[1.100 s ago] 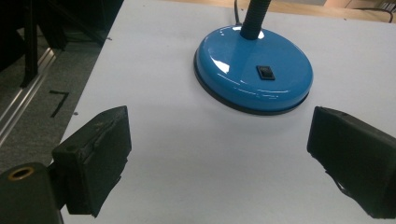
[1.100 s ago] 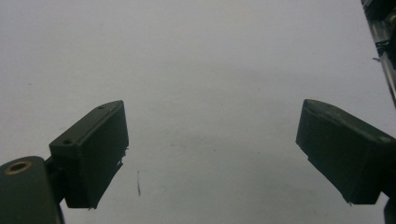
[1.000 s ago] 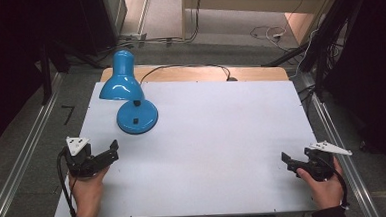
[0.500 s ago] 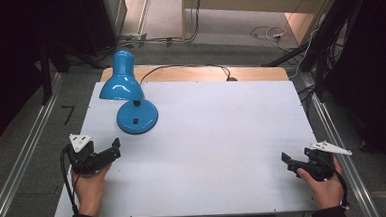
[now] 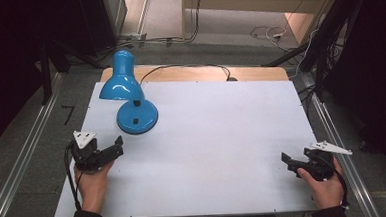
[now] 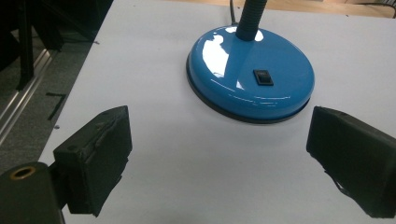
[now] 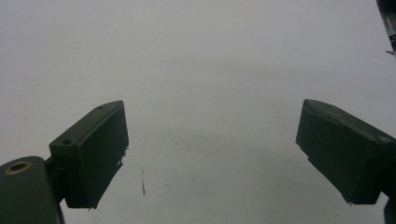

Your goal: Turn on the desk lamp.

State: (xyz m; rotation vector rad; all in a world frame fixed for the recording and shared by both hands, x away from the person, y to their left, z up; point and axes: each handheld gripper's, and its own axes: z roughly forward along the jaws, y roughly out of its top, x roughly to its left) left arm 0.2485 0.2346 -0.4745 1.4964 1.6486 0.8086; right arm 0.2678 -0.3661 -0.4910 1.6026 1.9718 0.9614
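A blue desk lamp [image 5: 129, 99] is seen standing upright at the far left part of the white surface [image 5: 218, 142], with its shade turned toward the left edge. Its round base [image 6: 251, 78] carries a small black switch [image 6: 262, 77], and the black neck rises from the far side of the base. The left gripper [image 5: 114, 146] is held just in front of the base (near it, not touching), and its jaws are spread wide with nothing between them. In the left gripper view the base is framed between the two jaws, a little beyond them. The right gripper [image 5: 288, 161] is held at the near right corner of the surface, well apart from the lamp; its jaws are spread wide too, over bare white surface.
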